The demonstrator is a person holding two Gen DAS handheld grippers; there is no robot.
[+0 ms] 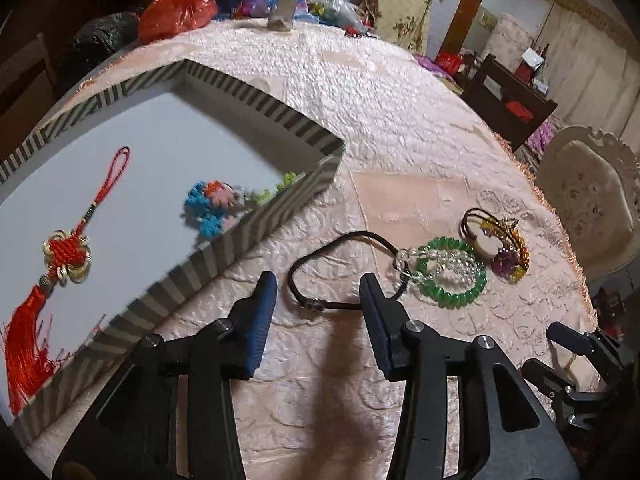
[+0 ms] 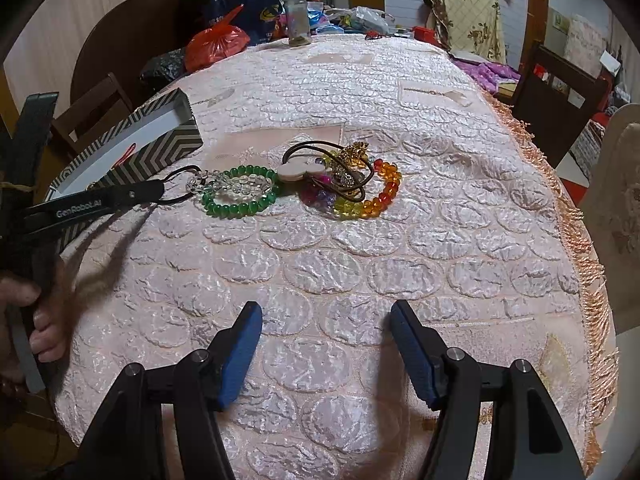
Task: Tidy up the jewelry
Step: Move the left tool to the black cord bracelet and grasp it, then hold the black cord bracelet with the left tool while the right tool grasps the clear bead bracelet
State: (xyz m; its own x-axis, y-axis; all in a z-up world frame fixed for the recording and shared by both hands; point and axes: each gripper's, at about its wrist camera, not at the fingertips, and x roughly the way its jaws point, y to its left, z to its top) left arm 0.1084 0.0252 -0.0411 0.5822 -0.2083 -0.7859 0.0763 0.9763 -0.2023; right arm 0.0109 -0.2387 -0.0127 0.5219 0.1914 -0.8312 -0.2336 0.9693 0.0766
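A striped box (image 1: 256, 236) with a white floor holds a red Chinese-knot tassel (image 1: 64, 260) and a blue, pink and green knitted piece (image 1: 212, 204). On the pink cloth lie a black cord necklace (image 1: 320, 248) joined to a clear bead bracelet (image 1: 448, 260), a green bead bracelet (image 1: 452, 276) and a tangle of amber and purple beads with a white charm (image 1: 500, 248). My left gripper (image 1: 318, 292) is open, its fingers either side of the cord's clasp. My right gripper (image 2: 326, 320) is open and empty, well short of the green bracelet (image 2: 240, 196) and the bead tangle (image 2: 352, 184).
The table's far end holds a red plastic bag (image 1: 180, 12), a jar (image 1: 284, 0) and other clutter. Dark wooden chairs (image 2: 556, 100) and a cream upholstered chair (image 1: 592, 204) stand on the right. The fringed cloth edge (image 2: 580, 220) runs along the right side.
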